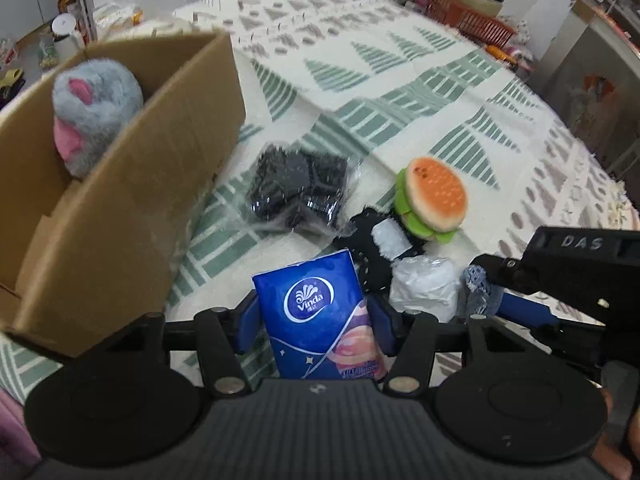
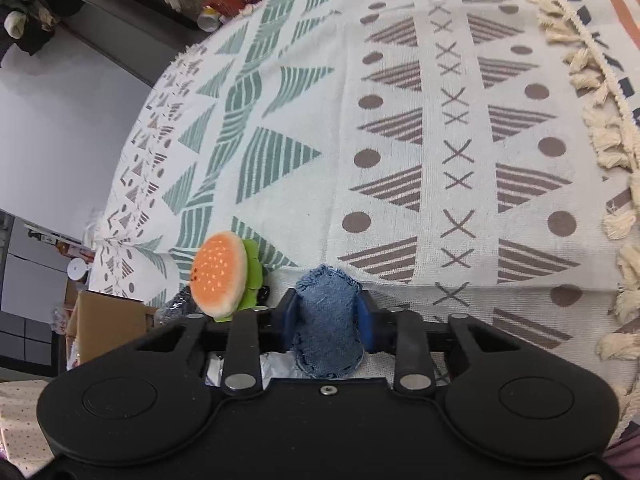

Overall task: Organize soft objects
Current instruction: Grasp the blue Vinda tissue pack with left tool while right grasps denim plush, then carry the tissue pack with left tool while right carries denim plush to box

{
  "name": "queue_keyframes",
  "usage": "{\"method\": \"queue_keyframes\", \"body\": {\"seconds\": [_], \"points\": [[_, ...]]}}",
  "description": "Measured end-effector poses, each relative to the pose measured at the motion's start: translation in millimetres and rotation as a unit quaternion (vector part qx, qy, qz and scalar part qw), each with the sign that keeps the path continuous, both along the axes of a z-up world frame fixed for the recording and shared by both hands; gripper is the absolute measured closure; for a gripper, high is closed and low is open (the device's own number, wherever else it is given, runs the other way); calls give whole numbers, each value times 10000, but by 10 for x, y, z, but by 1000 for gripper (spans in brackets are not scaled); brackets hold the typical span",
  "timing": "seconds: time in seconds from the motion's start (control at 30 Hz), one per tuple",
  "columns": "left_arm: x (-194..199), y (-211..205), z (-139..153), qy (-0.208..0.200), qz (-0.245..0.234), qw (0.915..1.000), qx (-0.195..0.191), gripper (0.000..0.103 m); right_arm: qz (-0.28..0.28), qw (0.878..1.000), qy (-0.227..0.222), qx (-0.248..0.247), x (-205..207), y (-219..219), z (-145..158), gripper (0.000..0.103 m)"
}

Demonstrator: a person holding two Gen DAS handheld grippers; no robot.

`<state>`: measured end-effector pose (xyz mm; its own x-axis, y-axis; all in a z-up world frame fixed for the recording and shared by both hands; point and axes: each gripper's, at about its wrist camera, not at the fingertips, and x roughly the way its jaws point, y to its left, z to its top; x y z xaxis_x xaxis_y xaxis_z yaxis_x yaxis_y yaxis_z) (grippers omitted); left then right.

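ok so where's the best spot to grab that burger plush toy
Grip the burger plush toy across its bun faces, coming from above. It stands on edge, leaning on the black item, so the flat orange bun and the opposite face give the gripper parallel, squashy surfaces.

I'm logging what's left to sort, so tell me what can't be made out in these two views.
- Cardboard box floor: left wrist view, its near wall hides everything below the grey plush.
- Black bundle: left wrist view, partly behind the tissue pack; unidentifiable.
- White plastic item: crumpled, contents unclear.
- Denim piece: right wrist view, its lower end is cut off by the gripper body.
- Burger toy: right wrist view, its base is hidden behind the gripper.
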<state>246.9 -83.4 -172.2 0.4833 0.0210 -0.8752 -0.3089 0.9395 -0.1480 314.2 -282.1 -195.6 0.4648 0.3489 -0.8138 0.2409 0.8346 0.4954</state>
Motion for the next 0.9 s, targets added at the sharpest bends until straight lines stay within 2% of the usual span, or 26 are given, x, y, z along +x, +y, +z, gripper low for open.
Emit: {"method": "queue_keyframes", "body": {"seconds": [0.43, 0.9], "points": [[-434, 138, 648, -807, 12, 9966, 140, 48, 160, 9967, -792, 88, -324, 18, 464, 79], [-856, 514, 1069, -1357, 334, 9901, 101, 48, 593, 9865, -1470, 410, -627, 218, 852, 79]]}}
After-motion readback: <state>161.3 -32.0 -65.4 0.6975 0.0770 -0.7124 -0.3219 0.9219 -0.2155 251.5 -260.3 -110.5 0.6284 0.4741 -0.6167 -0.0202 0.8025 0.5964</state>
